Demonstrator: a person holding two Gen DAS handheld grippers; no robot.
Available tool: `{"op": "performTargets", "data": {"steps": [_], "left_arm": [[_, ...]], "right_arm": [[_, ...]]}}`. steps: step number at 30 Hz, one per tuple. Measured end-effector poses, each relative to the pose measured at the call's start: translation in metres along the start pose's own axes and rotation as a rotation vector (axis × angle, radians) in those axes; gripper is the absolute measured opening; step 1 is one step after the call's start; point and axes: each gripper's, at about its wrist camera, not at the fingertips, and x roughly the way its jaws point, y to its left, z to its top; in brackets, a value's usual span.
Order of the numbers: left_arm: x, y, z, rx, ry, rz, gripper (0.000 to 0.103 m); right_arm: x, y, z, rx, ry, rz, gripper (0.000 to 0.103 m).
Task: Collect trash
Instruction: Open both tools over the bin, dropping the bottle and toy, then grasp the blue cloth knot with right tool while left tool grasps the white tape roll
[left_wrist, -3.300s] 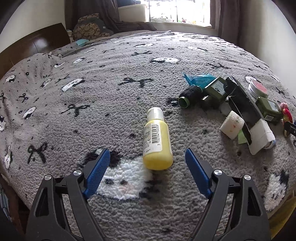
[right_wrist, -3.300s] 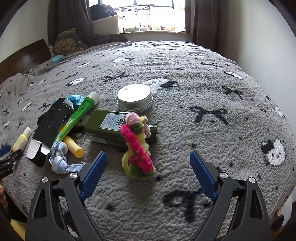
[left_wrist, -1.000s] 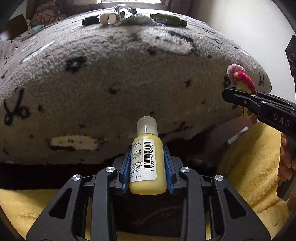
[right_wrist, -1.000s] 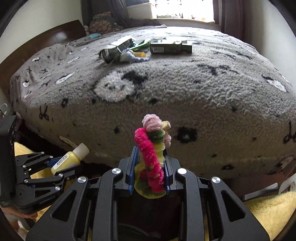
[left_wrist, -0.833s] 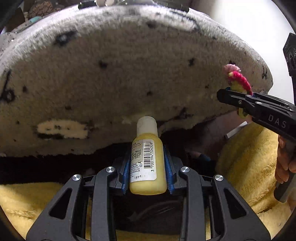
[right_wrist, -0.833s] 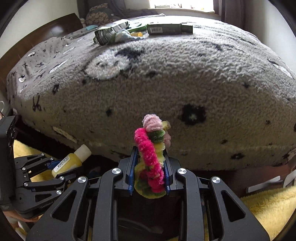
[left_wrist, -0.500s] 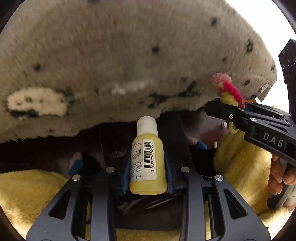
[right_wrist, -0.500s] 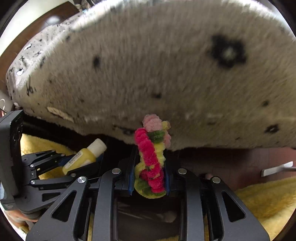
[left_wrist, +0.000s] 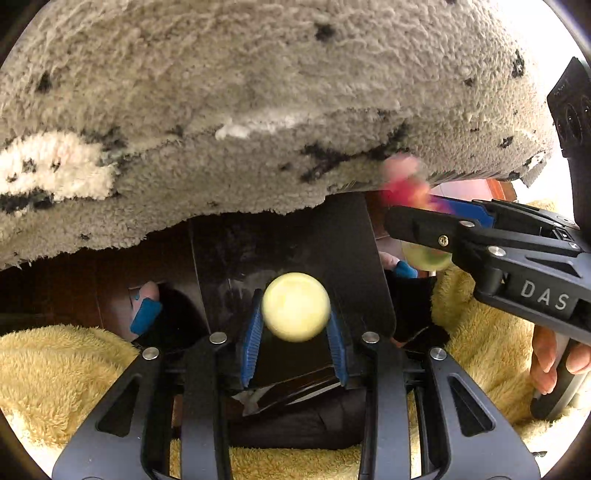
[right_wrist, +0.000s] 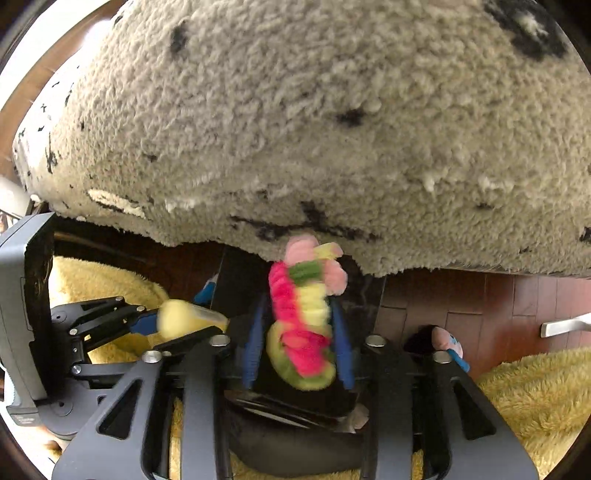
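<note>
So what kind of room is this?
Most likely a bedroom. A fluffy grey blanket with black marks hangs over what looks like a bed's edge, a shaggy yellow rug lies below, and the floor is reddish wood.

Both wrist cameras look steeply down, close under the grey blanket's (left_wrist: 258, 110) overhang (sharing the black bin (right_wrist: 236, 280)).

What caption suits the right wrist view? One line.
Right gripper, jaws just opening, around a fuzzy pink-yellow-green chenille toy above a black bin.
</note>
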Motion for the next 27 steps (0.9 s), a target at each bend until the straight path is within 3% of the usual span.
{"op": "performTargets", "data": {"steps": [10,19,27], "left_arm": [[-0.021,0.004,0.004,0.008,-0.061,0.036,0.054],[-0.077,-0.010,0.011,0.063,-0.211,0.103,0.069],[-0.136,0.004,0.042,0.073,-0.358,0.183,0.073]], "right_arm": [[-0.028,-0.017,0.006,0.015,-0.066,-0.058,0.054],[-0.083,-0.012,0.020,-0.024,-0.219,-0.098,0.058],[-0.137,-0.018,0.057,-0.051,-0.357,-0.115,0.058]]}}
